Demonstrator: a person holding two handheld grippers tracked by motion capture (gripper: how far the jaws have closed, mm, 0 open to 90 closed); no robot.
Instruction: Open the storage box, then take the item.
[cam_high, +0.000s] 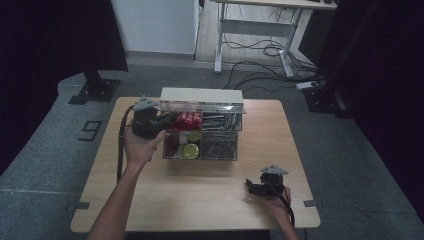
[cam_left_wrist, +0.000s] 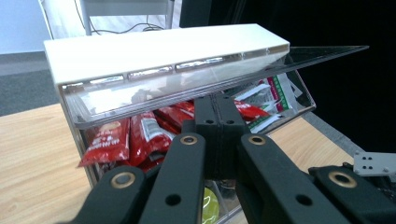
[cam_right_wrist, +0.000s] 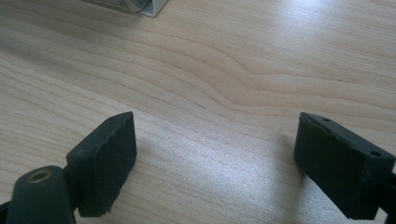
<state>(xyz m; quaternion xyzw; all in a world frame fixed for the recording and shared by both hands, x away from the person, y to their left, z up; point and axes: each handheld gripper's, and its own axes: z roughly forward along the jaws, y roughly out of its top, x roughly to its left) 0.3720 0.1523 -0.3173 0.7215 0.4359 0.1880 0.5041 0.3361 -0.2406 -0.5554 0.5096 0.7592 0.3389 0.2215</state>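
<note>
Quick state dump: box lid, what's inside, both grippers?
Clear organizer box: upright on the table, packed.
Clear lid: propped partly open, tilted up.
Red sachets: lying in a rear compartment under the lid.
Left gripper: jaws shut together, tips at the lid's edge, nothing visibly held.
Right gripper: jaws wide open, empty, low over bare table.

High view: fixed overhead, person's side, faces fwd + down, far; whole light wooden table (cam_high: 210, 200) in frame, clear acrylic compartment box w/ white top (cam_high: 202, 94) at 12 o'clock of table centre.
Left gripper view: level, v. close to same box (cam_left_wrist: 163, 51), facing its open front.
Right gripper view: tilted down, close over tabletop (cam_right_wrist: 224, 70); box corner at 11 o'clock. All three share box + table.
</note>
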